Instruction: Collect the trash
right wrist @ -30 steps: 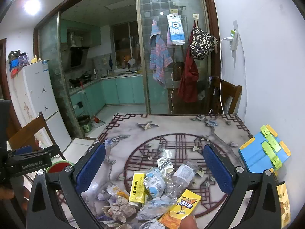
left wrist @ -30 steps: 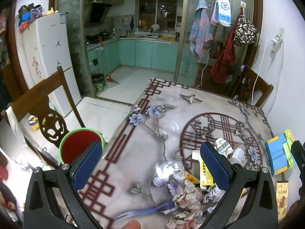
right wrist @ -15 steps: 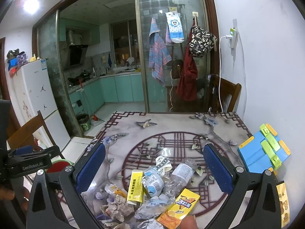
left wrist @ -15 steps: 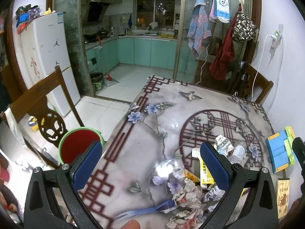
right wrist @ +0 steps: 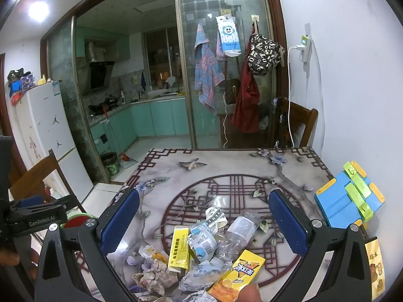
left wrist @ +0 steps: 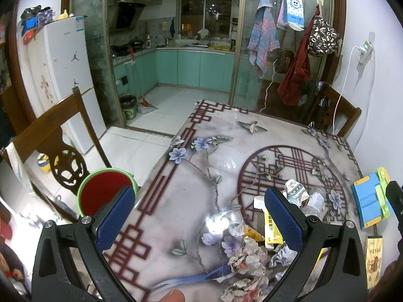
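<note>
A heap of trash lies on the near part of the patterned table: a yellow wrapper, a crushed clear bottle, a yellow drink carton, crumpled paper and foil packets. My right gripper hovers open above the heap with nothing between its fingers. In the left wrist view the same crumpled paper and yellow wrapper lie low right. My left gripper stands open over the table's left edge, holding nothing. A green bin with a red liner sits on the floor beside the table.
A blue, green and yellow toy block rests at the table's right edge by the wall. A wooden chair stands left of the table next to the bin, another chair at the far end. A fridge stands at left.
Both grippers have lifted and tilted slightly, so the table and trash sit a little lower in view. Nothing was taken hold of; the trash has not moved.
</note>
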`<action>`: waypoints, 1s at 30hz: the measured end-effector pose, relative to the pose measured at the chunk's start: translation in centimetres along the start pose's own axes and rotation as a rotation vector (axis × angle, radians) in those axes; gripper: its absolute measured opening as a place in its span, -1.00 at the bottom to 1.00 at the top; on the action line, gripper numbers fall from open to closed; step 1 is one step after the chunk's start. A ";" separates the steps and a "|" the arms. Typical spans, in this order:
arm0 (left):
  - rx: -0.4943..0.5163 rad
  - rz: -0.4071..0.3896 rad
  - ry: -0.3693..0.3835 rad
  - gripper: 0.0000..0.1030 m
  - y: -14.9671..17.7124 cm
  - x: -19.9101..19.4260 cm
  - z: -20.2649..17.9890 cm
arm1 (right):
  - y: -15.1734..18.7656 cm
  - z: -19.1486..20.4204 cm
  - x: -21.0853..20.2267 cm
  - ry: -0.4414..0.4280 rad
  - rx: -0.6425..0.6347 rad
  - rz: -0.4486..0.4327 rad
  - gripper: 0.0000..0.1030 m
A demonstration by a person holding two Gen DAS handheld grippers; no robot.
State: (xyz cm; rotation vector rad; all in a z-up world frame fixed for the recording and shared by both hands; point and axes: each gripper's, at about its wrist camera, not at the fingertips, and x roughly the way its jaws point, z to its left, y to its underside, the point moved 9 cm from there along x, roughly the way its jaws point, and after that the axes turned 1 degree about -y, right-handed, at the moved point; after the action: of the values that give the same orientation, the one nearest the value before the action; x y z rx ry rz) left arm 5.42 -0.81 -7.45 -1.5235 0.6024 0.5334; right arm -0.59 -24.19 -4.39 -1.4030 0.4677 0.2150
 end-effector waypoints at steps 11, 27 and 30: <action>0.007 0.008 0.002 1.00 0.1 0.2 -0.2 | 0.4 0.2 0.3 0.002 0.000 0.010 1.00; 0.015 0.012 0.003 1.00 0.3 0.4 -0.3 | 0.6 -0.4 0.4 0.006 0.005 0.008 1.00; 0.017 0.013 0.004 1.00 0.3 0.3 -0.3 | 0.6 -0.4 0.4 0.004 0.007 0.011 1.00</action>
State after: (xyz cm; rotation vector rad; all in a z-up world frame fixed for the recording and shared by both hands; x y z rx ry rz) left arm 5.40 -1.09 -7.83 -1.5062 0.6183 0.5340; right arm -0.53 -24.53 -5.15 -1.3948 0.4789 0.2194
